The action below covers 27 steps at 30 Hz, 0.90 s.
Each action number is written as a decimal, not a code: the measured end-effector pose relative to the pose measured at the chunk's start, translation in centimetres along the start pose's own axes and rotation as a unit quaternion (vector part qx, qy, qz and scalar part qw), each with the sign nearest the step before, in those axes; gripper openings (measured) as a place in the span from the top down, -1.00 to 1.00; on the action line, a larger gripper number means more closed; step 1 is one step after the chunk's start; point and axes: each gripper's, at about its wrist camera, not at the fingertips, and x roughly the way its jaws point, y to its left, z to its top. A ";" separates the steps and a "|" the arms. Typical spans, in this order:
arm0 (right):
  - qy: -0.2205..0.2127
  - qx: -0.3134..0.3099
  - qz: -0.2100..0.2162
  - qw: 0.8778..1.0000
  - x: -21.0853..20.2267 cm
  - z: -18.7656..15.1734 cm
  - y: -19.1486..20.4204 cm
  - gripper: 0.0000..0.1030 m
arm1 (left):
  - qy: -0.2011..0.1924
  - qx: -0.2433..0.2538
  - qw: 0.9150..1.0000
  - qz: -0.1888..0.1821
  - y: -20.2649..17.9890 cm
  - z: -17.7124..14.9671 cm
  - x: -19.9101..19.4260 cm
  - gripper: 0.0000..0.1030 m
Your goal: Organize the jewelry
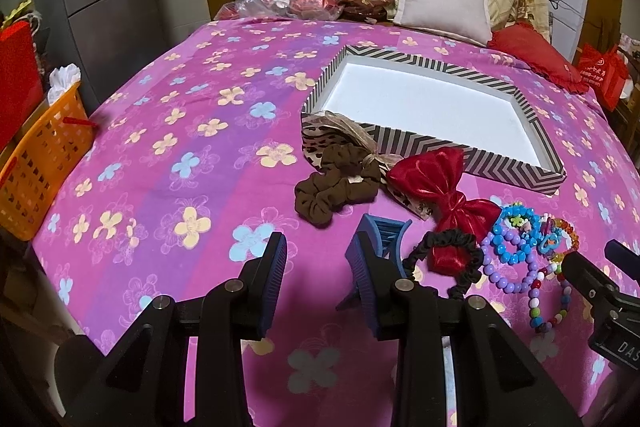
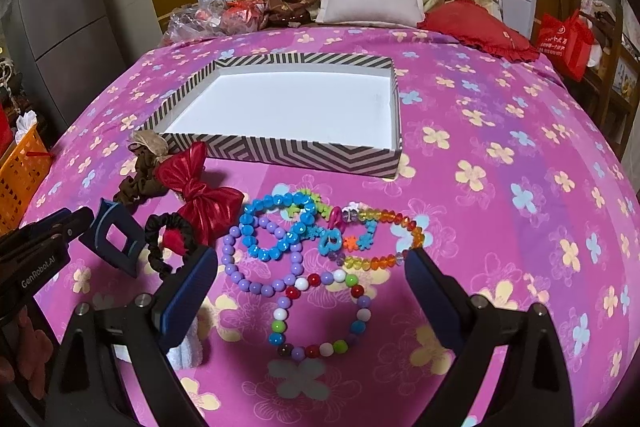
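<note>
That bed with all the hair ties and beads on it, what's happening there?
A person holds a two-finger gripper in each hand over a pile of hair things and beads on the pink bedspread. Both are open and hold nothing. The left gripper is beside the blue hair clip. The right gripper hovers over the bead bracelets. The striped box behind them has nothing in it.

Black tongs (image 2: 312, 291), blue ribbed pads (image 2: 188, 291), silver screws.
</note>
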 end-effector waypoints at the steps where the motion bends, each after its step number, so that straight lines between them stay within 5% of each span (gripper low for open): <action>1: 0.001 0.000 0.000 1.000 0.1 0.0 0.0 -0.88 | 0.001 0.000 1.000 0.000 0.0 0.0 0.0 0.28; 27: 0.008 -0.015 0.014 1.000 0.6 0.4 1.4 -0.88 | 0.010 -0.007 1.000 0.001 0.3 -0.3 0.8 0.28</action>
